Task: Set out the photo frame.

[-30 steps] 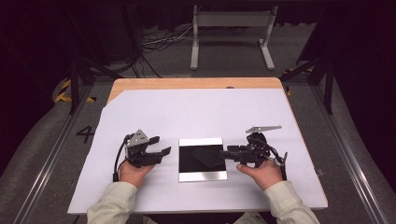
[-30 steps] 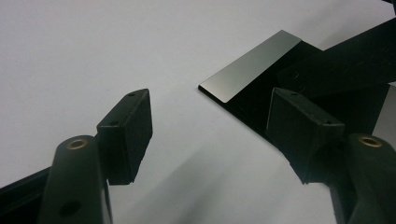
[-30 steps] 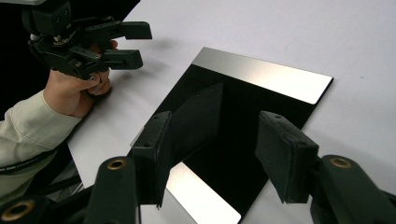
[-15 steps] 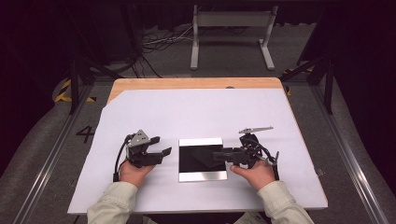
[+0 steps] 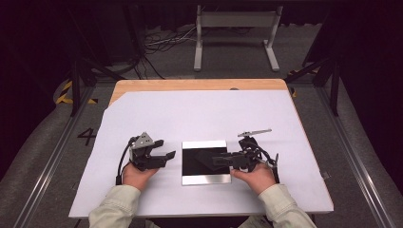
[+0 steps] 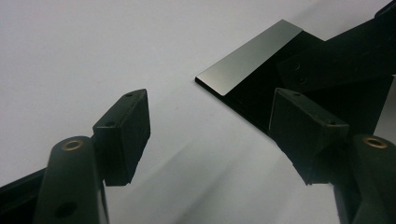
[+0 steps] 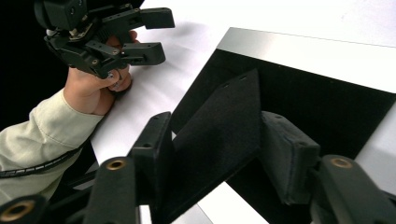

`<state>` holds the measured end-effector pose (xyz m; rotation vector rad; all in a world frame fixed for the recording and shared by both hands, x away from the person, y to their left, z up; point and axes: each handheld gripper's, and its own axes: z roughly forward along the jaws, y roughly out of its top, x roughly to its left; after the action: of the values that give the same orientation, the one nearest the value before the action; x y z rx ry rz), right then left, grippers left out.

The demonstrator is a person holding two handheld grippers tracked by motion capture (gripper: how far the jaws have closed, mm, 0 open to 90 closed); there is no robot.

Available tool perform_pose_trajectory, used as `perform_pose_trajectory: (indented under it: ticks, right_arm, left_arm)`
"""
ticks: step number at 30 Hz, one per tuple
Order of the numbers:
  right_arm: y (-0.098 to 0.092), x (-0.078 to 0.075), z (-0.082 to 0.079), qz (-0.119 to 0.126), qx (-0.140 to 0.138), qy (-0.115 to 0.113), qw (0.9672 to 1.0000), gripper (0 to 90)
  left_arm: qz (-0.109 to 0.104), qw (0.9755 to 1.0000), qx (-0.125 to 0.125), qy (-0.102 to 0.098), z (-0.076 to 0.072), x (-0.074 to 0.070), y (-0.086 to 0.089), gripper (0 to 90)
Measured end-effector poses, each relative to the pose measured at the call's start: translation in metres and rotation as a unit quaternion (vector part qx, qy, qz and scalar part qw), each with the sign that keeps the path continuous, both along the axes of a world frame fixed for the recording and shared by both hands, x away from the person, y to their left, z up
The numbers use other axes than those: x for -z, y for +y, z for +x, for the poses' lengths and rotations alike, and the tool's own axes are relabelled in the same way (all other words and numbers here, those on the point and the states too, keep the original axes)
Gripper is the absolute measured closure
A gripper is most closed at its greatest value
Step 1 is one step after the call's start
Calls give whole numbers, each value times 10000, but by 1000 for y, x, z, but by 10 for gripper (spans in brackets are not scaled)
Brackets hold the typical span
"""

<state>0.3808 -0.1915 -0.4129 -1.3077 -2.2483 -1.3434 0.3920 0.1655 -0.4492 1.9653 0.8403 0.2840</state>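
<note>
High view – scene: one white sheet (image 5: 199, 118) is spread over the tabletop (image 5: 199, 84); one black panel (image 5: 205, 162) with silver strips along its far and near edges lies flat on it, between the hands.
High view – left tool (image 5: 166, 158): held just beside the panel's left edge, not touching; jaws are spread, nothing gripped; probably parked ready.
High view – right tool (image 5: 217, 160): reached over the panel from the right side, presumably to work above its dark middle.
Left gripper view – left tool (image 6: 210, 126): jaws wide apart, bare sheet between them; panel (image 6: 252, 56) corner is seen ahead, right.
Right gripper view – right tool (image 7: 212, 144): one thin black flap (image 7: 219, 135) stands tilted between the jaws above the panel (image 7: 308, 102); whether it is clamped or only bracketed cannot be told.
Right gripper view – far side: left tool (image 7: 152, 32) is seen released, its hand (image 7: 93, 86) resting on the sheet.
Count: two tools, one panel, one flap, one sheet.
</note>
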Motion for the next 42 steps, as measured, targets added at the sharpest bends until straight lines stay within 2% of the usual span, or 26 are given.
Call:
perform_pose_trajectory:
  ticks: [8, 12, 16, 17, 18, 20, 23, 29, 33, 42]
  right_arm:
    - [1, -2, -1, -218, 46, 37, 9997, 535]
    - [-3, -9, -4, -451, 134, -216, 9987, 656]
    - [-6, -13, -5, -483, 91, -315, 9983, 669]
    - [-7, -12, -4, -392, 76, -253, 9989, 625]
    - [-7, -12, -4, -392, 76, -253, 9989, 625]
    - [-7, -9, -2, -195, 46, 45, 9998, 551]
    - [-4, -5, -2, -212, 44, 168, 9996, 526]
    - [-1, 1, 0, 12, -89, 605, 9981, 510]
    - [1, 3, 1, 94, -117, 719, 9973, 518]
    - [-1, 2, 1, 183, -70, 816, 9965, 583]
  left_arm:
    - [36, 10000, 10, 18, 0, 1, -1, 297]
    - [14, 10000, 0, 34, 0, 1, -1, 297]
    - [21, 10000, 2, 36, 0, 1, -1, 297]
    - [21, 10000, 2, 36, 0, 1, -1, 297]
    - [19, 10000, 1, 36, 0, 1, -1, 297]
    - [12, 10000, -1, 38, 0, 0, -1, 297]
    - [19, 10000, 0, 38, 0, 1, -1, 297]
    - [20, 10000, 3, 43, 0, 1, -1, 297]
    - [26, 10000, 9, 47, 1, 1, -1, 296]
    - [17, 10000, 5, 47, 1, 1, -1, 296]
